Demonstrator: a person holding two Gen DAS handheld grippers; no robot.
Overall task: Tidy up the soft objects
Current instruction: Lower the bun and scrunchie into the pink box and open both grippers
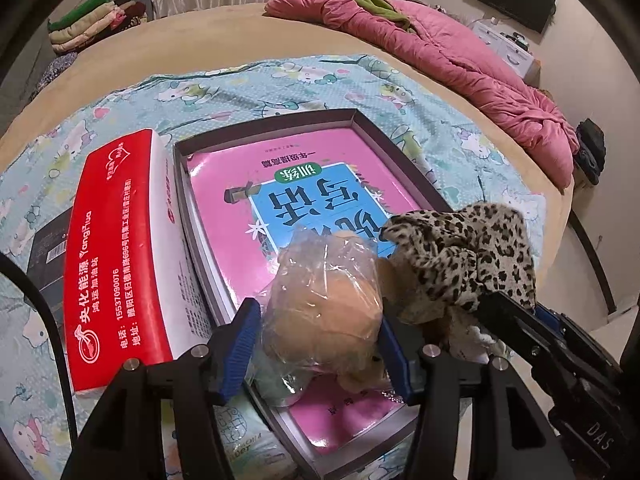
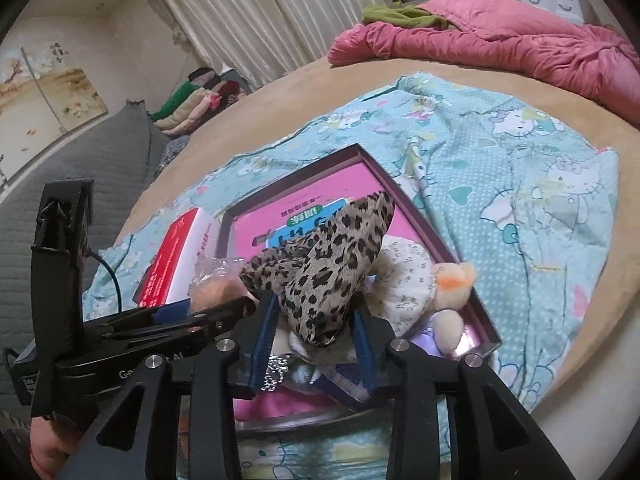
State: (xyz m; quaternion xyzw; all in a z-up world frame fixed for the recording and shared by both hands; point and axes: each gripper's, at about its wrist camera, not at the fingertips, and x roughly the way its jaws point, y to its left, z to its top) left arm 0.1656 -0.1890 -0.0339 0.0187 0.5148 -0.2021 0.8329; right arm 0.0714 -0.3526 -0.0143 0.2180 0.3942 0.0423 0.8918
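A shallow dark box (image 1: 362,122) lined with a pink book lies on the Hello Kitty sheet. My left gripper (image 1: 318,344) is shut on a tan plush toy wrapped in clear plastic (image 1: 326,308), held over the box's near end. My right gripper (image 2: 316,344) is shut on a leopard-print cloth (image 2: 328,264), just right of the left one; the cloth also shows in the left wrist view (image 1: 468,256). A floral-print soft toy (image 2: 408,280) and a peach plush (image 2: 454,280) lie in the box's right corner.
A red and white carton (image 1: 120,248) lies against the box's left side, with a dark flat box (image 1: 50,248) beyond it. A pink quilt (image 1: 460,60) is heaped at the far side of the bed. Folded clothes (image 1: 92,20) are stacked far left.
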